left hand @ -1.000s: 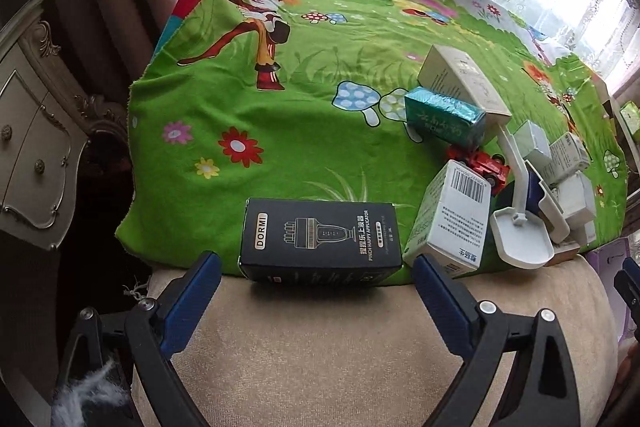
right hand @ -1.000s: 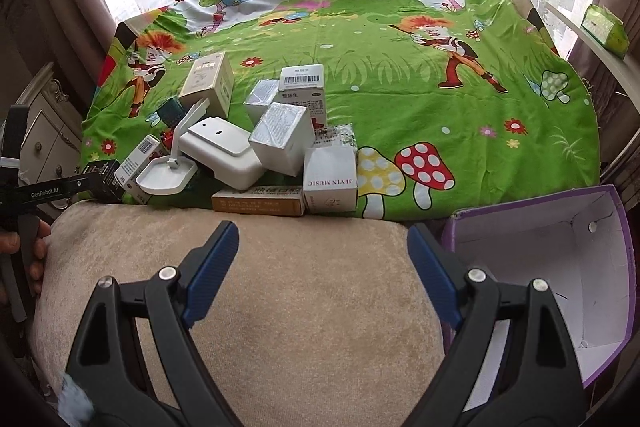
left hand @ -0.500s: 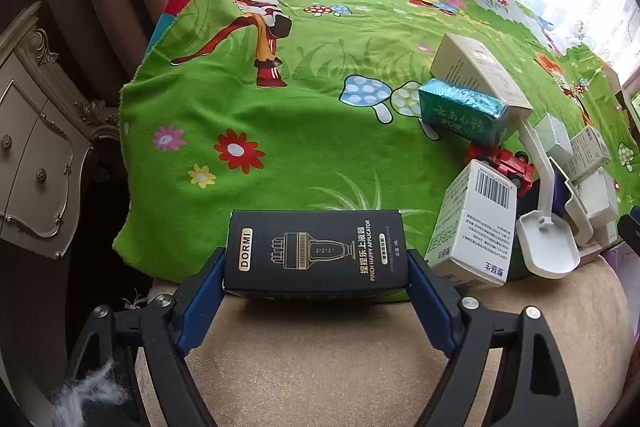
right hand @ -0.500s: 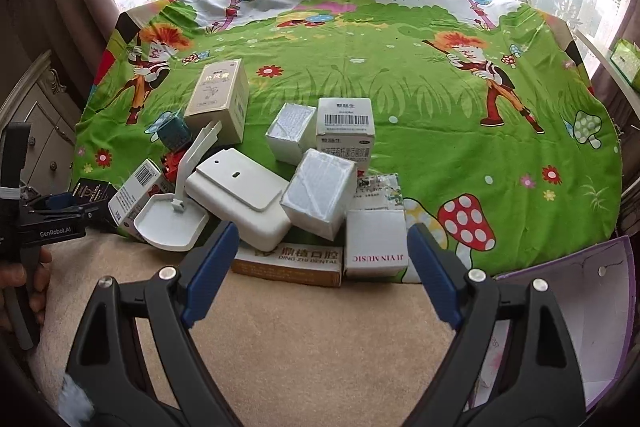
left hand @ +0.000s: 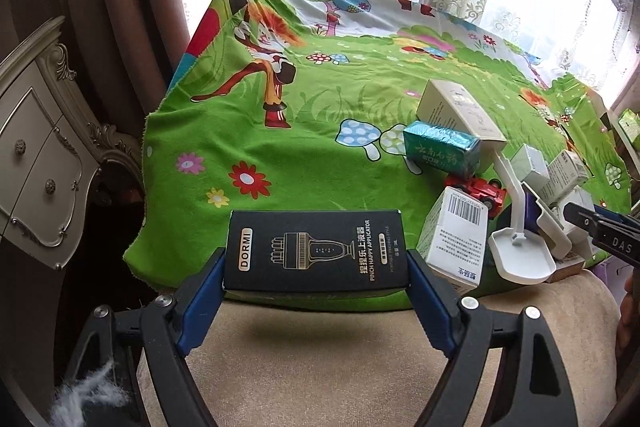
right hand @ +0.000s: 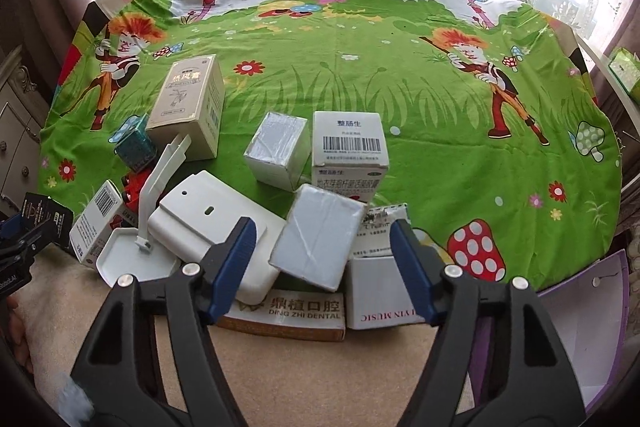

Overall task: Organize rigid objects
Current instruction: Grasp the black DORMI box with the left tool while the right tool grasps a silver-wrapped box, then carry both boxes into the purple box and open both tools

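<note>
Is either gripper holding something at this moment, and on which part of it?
The left gripper holds the black DORMI box by its two short ends. The right gripper has been closing around the silver wrapped box, but holds nothing yet.

- Black DORMI box [left hand: 316, 254]: flat, label up, raised off the green cloth's near edge.
- White boxes [right hand: 348, 147], a white plastic case [right hand: 216, 227], teal box [left hand: 440, 151], red toy car [left hand: 478, 189]: clustered, touching.

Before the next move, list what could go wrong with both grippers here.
1. The left gripper pinches the black DORMI box only at its ends; it may twist or slip.
2. The right gripper, whose jaws have just been closing, straddles a tilted silver box leaning on its neighbours; gripping it could topple the pile.
</note>
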The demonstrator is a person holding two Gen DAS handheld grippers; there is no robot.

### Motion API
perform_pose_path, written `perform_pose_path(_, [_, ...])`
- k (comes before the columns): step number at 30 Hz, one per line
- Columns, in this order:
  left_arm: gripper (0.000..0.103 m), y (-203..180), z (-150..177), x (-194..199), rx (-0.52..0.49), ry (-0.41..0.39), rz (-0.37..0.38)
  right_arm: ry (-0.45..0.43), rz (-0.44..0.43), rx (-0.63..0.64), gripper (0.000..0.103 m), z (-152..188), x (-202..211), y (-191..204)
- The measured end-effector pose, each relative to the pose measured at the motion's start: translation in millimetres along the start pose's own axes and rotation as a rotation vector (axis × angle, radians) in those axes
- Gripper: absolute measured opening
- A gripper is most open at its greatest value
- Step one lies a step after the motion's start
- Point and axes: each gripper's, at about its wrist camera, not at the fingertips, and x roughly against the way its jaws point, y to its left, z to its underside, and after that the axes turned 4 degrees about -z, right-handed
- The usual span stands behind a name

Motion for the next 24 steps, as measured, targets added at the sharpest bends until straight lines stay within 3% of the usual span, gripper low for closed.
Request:
perform_pose_path(1, [0.085, -0.5, 0.2, 2.0, -0.003, -0.010, 0.001, 0.007, -0.002, -0.002, 0.062, 0.1, -2.3, -0.4])
perform_pose_path(3, [0.085, -0.2, -1.1, 6.1, -0.001, -0.030, 0.010, 0.016, -0.016, 0.001, 0.037, 1.1, -4.8, 0.1])
perform_pose_path(13, [0.085, -11.0, 2.6, 35.4, 0.019, -0.125, 0.113, -0.064, -0.038, 0.010, 0.037, 17.5, 21.9, -1.2])
perform_pose_path(24, [0.085, -70.3, 18.7, 58.7, -0.084, -0.111, 0.284, -0.118, -0.093, -0.019, 0.037, 59.3, 68.4, -21.9])
